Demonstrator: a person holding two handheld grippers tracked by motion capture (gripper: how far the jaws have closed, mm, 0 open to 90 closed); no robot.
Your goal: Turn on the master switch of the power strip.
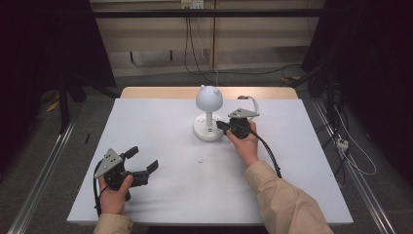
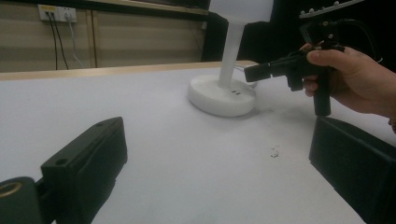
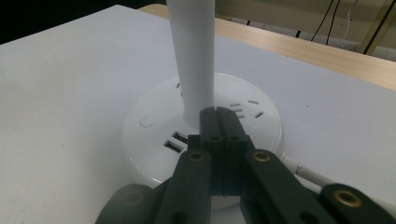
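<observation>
Nearest, at the front-left corner of the white counter [image 1: 160,180], the left hand-held gripper [image 1: 144,161] rests in the person's left hand [image 1: 115,194], its jaws spread wide with nothing between them. In the left gripper view those two black jaws stand far apart at the bottom corners, with bare white surface between them. A tiny speck of debris [image 1: 200,160] lies on the counter, between the two hands and nearer the lamp.

Farther in, past the counter's middle, the right hand [image 1: 245,141] holds the right hand-held gripper [image 1: 220,125] level and pointed at the white lamp [image 1: 209,113]. Its jaws are closed together, holding nothing. In the right gripper view the joined tips sit over the lamp's round base [image 3: 254,123], right against the foot of the stem [image 3: 192,56]; whether they actually press on it I cannot tell. Just left of the tips, two USB ports [image 3: 176,142] and a small round button [image 3: 147,122] show on the base.

The lamp stands upright near the counter's far edge, its rounded head [image 1: 209,97] bearing two small ears. A white cable [image 3: 306,173] leaves the base on the side beside the right hand-held gripper.
</observation>
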